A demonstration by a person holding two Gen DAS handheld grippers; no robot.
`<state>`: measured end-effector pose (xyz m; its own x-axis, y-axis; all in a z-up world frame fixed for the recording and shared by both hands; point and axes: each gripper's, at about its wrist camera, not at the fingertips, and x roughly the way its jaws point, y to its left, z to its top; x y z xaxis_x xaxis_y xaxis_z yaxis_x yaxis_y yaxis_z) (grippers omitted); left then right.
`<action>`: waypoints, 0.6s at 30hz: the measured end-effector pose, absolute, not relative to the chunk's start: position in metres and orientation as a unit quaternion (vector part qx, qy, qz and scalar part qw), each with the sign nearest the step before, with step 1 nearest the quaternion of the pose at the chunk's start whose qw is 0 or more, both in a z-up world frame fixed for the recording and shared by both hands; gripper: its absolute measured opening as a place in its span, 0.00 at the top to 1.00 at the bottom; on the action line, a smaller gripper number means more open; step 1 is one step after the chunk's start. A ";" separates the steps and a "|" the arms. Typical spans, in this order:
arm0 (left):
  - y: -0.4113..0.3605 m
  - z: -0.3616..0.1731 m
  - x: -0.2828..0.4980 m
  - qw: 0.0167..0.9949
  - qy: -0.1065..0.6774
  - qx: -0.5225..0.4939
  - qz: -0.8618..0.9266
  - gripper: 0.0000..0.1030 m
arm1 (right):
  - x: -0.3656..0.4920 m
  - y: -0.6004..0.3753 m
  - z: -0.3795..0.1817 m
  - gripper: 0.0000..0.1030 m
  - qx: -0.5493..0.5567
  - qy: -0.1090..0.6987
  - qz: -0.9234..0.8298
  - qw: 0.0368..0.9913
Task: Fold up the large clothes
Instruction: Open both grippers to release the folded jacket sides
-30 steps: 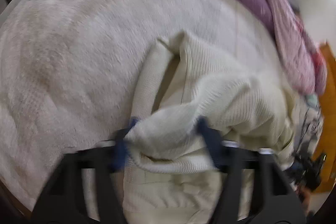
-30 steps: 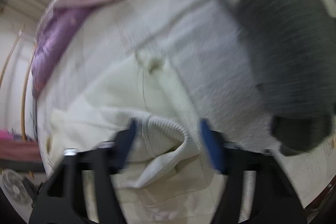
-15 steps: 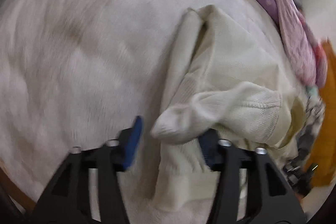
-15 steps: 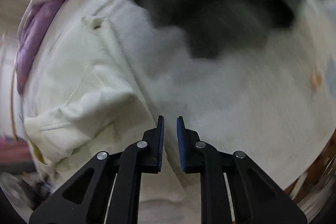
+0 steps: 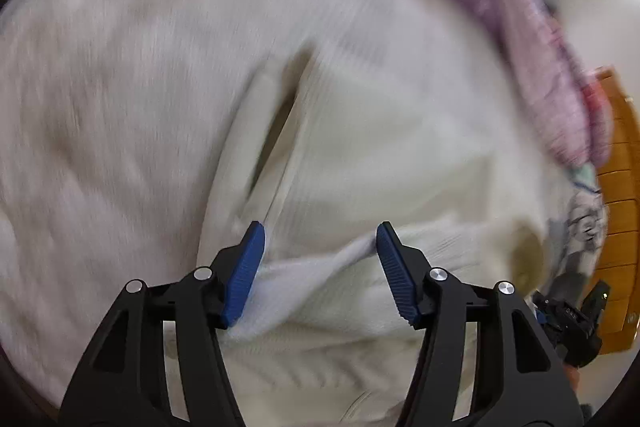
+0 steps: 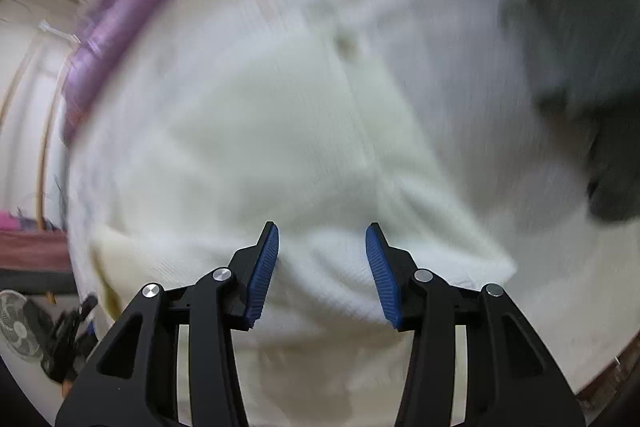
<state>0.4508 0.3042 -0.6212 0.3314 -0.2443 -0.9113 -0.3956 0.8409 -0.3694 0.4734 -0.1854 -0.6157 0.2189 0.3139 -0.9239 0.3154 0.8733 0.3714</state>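
In the left wrist view, the left gripper [image 5: 320,267] is pointing steeply down over a cream knit garment [image 5: 392,155] that is lying on a pale fuzzy bed cover [image 5: 100,87]. Its blue-padded fingers [image 5: 245,271] are standing apart, having just been opening, and a fold of the garment's ribbed sleeve [image 5: 320,267] is lying between them, brushing the left pad but not being pinched, so the hold is released. The garment is filling the middle and the 3 o'clock side of this view, with a dark open slit running toward 12 o'clock from the fingers. A purple and pink quilt [image 5: 532,39] is bunching along the bed's edge from 12 to 3 o'clock, and an orange wooden cabinet [image 5: 616,211] is showing at 3 o'clock. The other gripper's black body is peeking in near 4 o'clock. In the right wrist view, the right gripper [image 6: 322,271] is also aiming downward at the same cream garment [image 6: 260,131], which is spreading across the centre and out toward 9 o'clock. Its fingers [image 6: 262,275] are parted, having just been opening, with the garment's ribbed edge lying under the gap; nothing is being clamped. A dark grey garment [image 6: 592,27] is lying at 1 to 3 o'clock on the bed cover [image 6: 560,267]. The purple quilt [image 6: 112,27] is curving at 10 o'clock, and a small fan [image 6: 20,331] is standing on the floor at 8 o'clock. Both views are blurred.
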 end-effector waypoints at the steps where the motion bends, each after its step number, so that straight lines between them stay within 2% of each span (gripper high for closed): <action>1: 0.305 -0.626 0.443 0.763 0.580 -0.279 0.052 0.42 | 0.462 -0.184 -0.614 0.62 0.246 0.630 -0.003 0.736; 6: 0.314 -0.628 0.391 0.750 0.596 -0.282 0.057 0.41 | 0.405 -0.196 -0.616 0.64 0.241 0.660 -0.030 0.711; 10: 0.322 -0.617 0.368 0.736 0.588 -0.329 0.065 0.39 | 0.372 -0.215 -0.612 0.60 0.317 0.639 -0.050 0.699; 11: 0.323 -0.612 0.365 0.736 0.578 -0.345 0.067 0.40 | 0.368 -0.218 -0.606 0.56 0.342 0.623 -0.054 0.701; 12: 0.325 -0.608 0.362 0.736 0.570 -0.358 0.069 0.39 | 0.366 -0.221 -0.603 0.46 0.365 0.611 -0.055 0.701; 15: 0.327 -0.599 0.361 0.730 0.536 -0.419 0.060 0.37 | 0.366 -0.227 -0.596 0.30 0.473 0.560 -0.055 0.679; 18: 0.316 -0.594 0.373 0.725 0.530 -0.436 0.058 0.36 | 0.382 -0.227 -0.603 0.29 0.532 0.545 -0.055 0.645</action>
<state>0.3727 0.3163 -0.5942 0.4306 -0.3789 -0.8192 -0.5460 0.6133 -0.5707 0.3824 -0.2268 -0.6031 0.3990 0.5102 -0.7619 0.6515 0.4270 0.6271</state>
